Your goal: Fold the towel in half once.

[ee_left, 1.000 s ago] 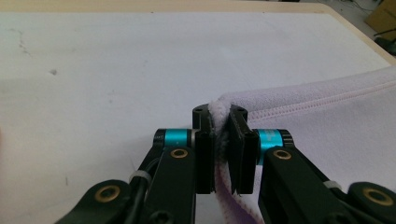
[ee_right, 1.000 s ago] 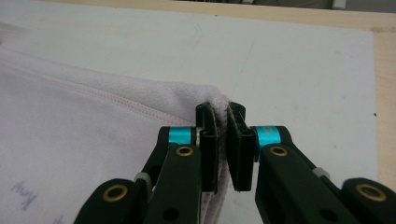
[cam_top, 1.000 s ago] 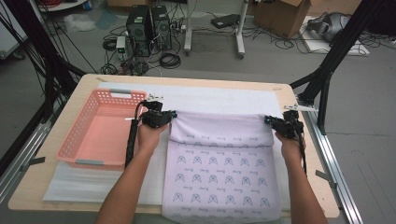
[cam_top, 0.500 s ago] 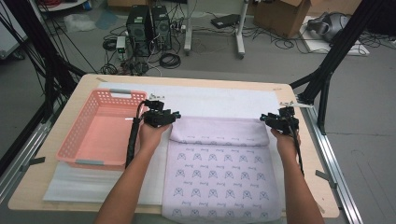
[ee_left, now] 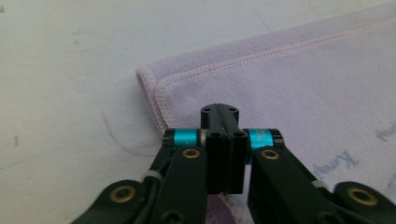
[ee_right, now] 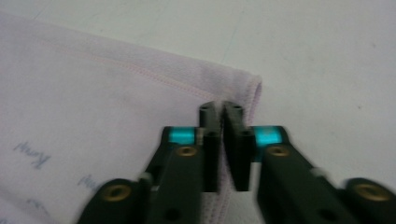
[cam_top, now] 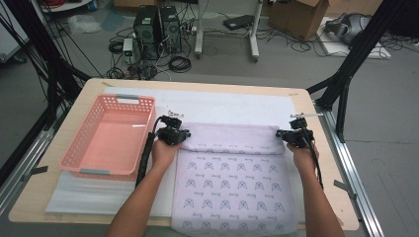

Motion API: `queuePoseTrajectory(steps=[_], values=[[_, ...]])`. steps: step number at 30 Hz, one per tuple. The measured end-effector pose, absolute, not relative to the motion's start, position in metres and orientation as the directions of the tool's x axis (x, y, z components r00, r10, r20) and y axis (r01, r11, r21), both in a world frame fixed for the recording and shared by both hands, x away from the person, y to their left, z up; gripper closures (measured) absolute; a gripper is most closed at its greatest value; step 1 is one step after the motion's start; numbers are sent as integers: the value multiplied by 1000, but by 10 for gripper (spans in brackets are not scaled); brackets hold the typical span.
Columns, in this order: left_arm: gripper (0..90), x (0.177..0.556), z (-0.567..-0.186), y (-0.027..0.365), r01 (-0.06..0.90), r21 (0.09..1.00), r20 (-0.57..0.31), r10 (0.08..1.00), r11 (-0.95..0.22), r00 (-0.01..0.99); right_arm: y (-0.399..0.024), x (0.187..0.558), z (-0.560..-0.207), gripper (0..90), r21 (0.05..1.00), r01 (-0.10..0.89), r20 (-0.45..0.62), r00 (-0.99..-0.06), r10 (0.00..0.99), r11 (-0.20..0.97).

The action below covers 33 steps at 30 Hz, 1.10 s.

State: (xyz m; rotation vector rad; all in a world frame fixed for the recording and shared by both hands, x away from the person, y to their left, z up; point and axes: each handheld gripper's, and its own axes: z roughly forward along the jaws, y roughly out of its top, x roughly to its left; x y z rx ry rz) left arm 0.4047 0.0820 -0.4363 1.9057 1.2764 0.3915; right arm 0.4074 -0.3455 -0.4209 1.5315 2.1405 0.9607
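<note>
Two grippers, left (cam_top: 184,135) and right (cam_top: 279,134), have just closed, jaws clamped on the towel's (cam_top: 232,187) folded far edge on the table (cam_top: 316,113); mid-fold, they likely must next draw it nearer.

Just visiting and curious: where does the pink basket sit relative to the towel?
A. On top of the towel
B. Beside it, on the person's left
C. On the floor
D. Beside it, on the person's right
B: in the high view the basket stands on the table left of the towel.

Table (cam_top: 321,163): mat (cam_top: 232,106), basket (cam_top: 111,136), towel (cam_top: 232,182).
</note>
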Motion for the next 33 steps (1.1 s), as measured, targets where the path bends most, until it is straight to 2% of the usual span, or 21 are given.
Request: queuePoseTrajectory(steps=[7, 11, 15, 16, 18, 22, 24, 28, 33], values=[[896, 387, -432, 91, 578, 798, -146, 873, -174, 465, -347, 393, -413, 878, 715, 671, 109, -387, 915, 199], [897, 376, -431, 95, 566, 803, -145, 860, -186, 489, -354, 377, -415, 878, 724, 665, 128, -391, 912, 183], [895, 370, -435, 97, 563, 810, -154, 868, -162, 472, -360, 363, -420, 877, 733, 659, 146, -398, 906, 171], [864, 371, -435, 98, 568, 812, -178, 870, -135, 460, -361, 362, -420, 876, 734, 657, 142, -397, 907, 173], [696, 374, -435, 98, 571, 816, -205, 875, -94, 438, -361, 359, -419, 876, 735, 658, 149, -392, 908, 164], [595, 381, -441, 90, 606, 788, -217, 871, -111, 441, -359, 358, -416, 875, 742, 649, 142, -397, 907, 168], [634, 382, -445, 85, 616, 776, -191, 880, -136, 434, -358, 358, -416, 875, 738, 653, 142, -398, 906, 171], [847, 379, -445, 81, 592, 782, -129, 879, -194, 459, -358, 358, -416, 874, 738, 651, 141, -402, 905, 175], [867, 367, -435, 84, 537, 824, -135, 858, -180, 496, -357, 353, -413, 874, 749, 641, 150, -411, 899, 168]])
